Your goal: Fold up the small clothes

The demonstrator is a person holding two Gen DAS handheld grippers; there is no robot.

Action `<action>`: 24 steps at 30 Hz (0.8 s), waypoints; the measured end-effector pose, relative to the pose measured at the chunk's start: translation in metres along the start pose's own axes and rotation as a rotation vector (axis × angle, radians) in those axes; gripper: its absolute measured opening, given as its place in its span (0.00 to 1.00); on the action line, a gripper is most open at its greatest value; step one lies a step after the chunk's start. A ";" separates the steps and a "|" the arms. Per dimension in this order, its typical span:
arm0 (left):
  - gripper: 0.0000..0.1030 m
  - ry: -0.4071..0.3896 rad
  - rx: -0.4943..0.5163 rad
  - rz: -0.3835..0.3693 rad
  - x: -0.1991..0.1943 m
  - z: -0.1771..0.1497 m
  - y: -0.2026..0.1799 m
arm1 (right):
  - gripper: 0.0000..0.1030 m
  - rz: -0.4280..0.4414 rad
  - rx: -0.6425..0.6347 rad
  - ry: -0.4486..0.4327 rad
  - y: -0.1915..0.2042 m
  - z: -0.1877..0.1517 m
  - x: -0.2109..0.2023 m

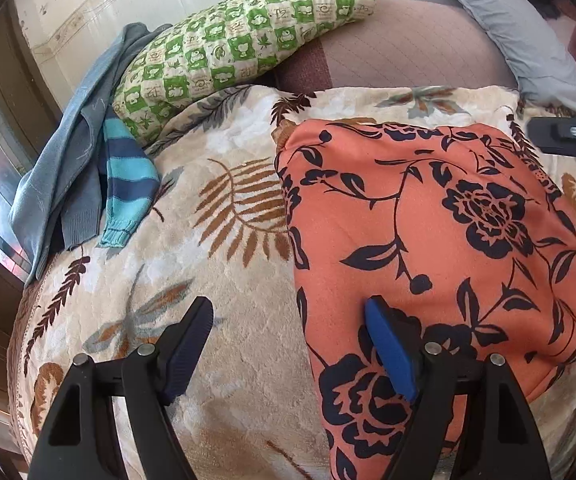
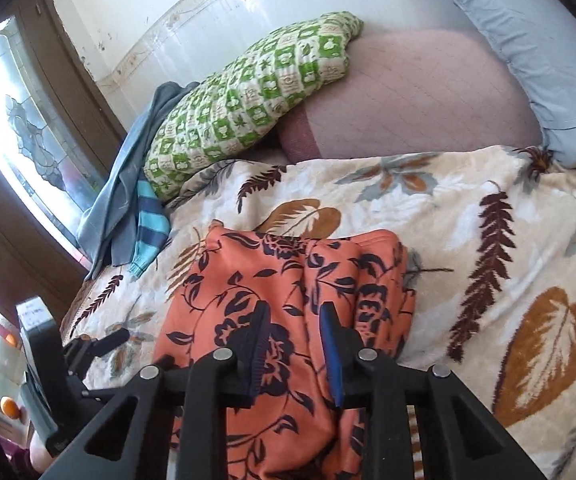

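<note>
My left gripper (image 1: 290, 344) gapes empty; my right gripper (image 2: 294, 354) stands narrowed above the orange cloth (image 2: 271, 300), gripping nothing. Nudging it could undo the fold.

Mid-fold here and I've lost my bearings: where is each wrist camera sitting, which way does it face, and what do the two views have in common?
Left wrist: rides the left tool, angled down over the orange floral garment's left edge on the leaf-print blanket; jaws wide, right tool at the far right.
Right wrist: rides the right tool, angled down over the same garment; jaws narrow, whether they pinch cloth is unclear; left tool at lower left.
Shared: garment, blanket, green checked pillow, blue clothes.
</note>
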State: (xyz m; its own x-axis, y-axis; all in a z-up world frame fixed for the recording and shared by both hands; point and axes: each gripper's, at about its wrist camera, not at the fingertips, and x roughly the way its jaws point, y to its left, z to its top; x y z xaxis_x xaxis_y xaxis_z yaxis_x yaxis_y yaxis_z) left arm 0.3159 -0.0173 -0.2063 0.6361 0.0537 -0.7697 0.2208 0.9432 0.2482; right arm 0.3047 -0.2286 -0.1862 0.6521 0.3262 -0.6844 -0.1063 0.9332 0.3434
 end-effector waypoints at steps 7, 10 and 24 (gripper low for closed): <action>0.79 0.014 0.015 -0.052 0.007 -0.007 0.005 | 0.11 -0.183 0.049 0.188 0.004 0.004 0.090; 0.79 0.025 -0.015 -0.099 0.012 -0.008 0.012 | 0.08 -0.212 0.107 0.205 -0.010 0.008 0.102; 0.78 0.016 -0.095 -0.178 0.001 -0.023 0.036 | 0.08 -0.030 0.020 0.253 0.077 0.060 0.128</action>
State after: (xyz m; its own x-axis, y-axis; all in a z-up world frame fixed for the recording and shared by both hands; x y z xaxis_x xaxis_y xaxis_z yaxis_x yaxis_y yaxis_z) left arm 0.3070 0.0246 -0.2116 0.5813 -0.1117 -0.8060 0.2571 0.9650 0.0517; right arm 0.4253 -0.1245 -0.2085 0.4455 0.3281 -0.8330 -0.0734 0.9407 0.3312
